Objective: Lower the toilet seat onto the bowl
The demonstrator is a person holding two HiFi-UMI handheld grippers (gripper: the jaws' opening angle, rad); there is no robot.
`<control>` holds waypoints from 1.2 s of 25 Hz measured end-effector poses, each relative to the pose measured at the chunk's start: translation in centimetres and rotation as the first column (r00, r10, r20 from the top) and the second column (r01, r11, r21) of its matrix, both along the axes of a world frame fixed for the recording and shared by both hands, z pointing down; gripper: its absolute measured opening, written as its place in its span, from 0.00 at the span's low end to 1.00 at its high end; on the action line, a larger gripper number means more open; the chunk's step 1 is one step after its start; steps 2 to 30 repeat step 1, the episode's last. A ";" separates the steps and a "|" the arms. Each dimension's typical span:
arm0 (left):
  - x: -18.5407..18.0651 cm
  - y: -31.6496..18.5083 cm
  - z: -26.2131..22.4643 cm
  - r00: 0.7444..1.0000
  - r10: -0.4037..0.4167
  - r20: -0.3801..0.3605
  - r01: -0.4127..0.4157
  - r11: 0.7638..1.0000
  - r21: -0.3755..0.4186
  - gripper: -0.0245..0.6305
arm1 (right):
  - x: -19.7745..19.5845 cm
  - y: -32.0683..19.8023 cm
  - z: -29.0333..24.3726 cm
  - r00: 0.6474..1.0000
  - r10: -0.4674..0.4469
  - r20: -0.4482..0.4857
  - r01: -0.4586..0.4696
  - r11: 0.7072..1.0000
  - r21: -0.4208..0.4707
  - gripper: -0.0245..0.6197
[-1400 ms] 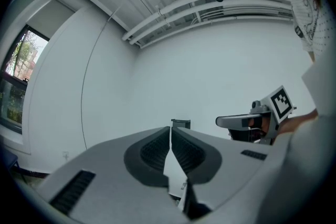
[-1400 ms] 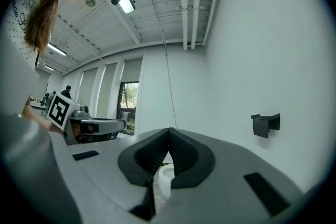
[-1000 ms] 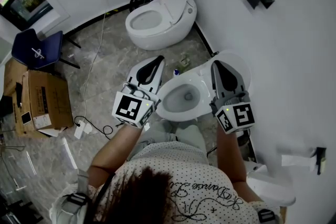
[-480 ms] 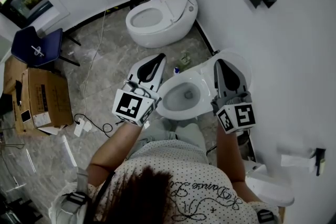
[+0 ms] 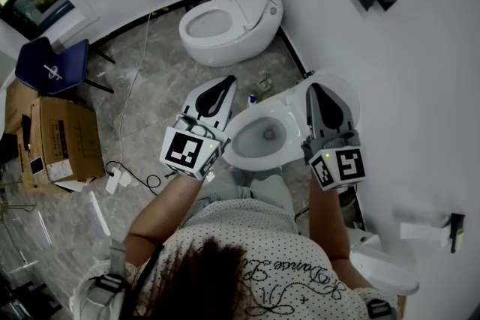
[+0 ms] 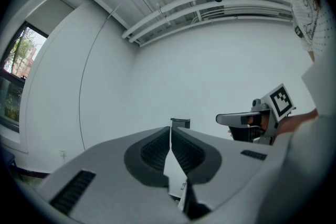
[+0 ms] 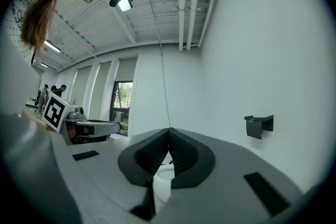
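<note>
the right tool is pointing level along a white wall, its two dark jaws pressing together at the tips with nothing between them. through the gap under them a rounded part of a white toilet is showing. a black bracket is hanging on the wall at right. at left, the left tool is reaching in, in front of a window.
</note>
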State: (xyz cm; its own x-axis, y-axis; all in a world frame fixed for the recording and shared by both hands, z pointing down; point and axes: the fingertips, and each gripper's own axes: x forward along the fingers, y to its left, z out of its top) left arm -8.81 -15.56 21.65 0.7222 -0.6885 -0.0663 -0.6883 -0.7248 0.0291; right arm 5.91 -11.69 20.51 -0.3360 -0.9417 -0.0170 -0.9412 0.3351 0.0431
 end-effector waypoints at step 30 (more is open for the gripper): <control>0.1 -0.1 0.0 1.000 -0.001 0.000 0.001 1.000 0.000 0.06 | 0.1 -0.1 0.0 1.000 0.001 0.000 -0.001 1.000 0.000 0.05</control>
